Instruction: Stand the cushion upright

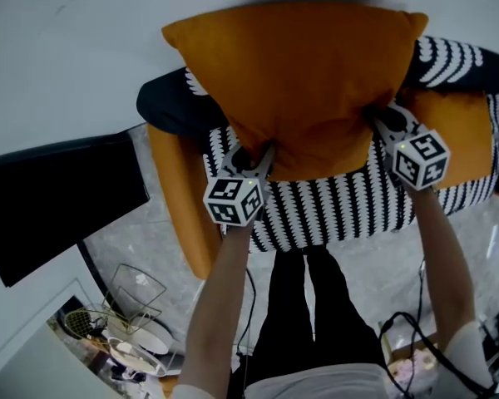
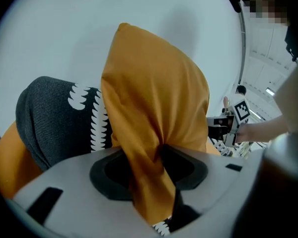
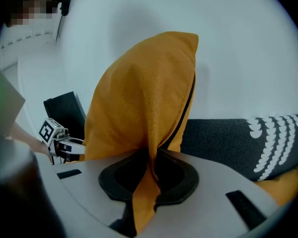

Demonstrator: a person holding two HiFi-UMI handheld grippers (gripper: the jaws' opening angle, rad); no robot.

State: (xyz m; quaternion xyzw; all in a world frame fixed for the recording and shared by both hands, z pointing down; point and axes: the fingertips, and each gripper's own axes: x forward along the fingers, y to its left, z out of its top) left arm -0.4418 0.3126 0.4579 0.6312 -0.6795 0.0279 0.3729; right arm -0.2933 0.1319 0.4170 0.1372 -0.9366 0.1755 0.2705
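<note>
The left gripper (image 1: 256, 160) was clamped on the lower left corner of the orange cushion (image 1: 299, 81), with bunched fabric pinched between its jaws. The right gripper (image 1: 382, 121) gripped the lower right corner in the same way. Held between them, the cushion stood upright before the pale wall (image 1: 75, 48), over the black-and-white patterned throw (image 1: 341, 206) draped across the orange sofa (image 1: 173, 189).

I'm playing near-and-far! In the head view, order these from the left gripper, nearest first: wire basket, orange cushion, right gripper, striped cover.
1. orange cushion, its corner pinched by the left gripper.
2. striped cover, just beneath that gripper.
3. right gripper, on the cushion's other corner.
4. wire basket, down on the floor, lower left.
</note>
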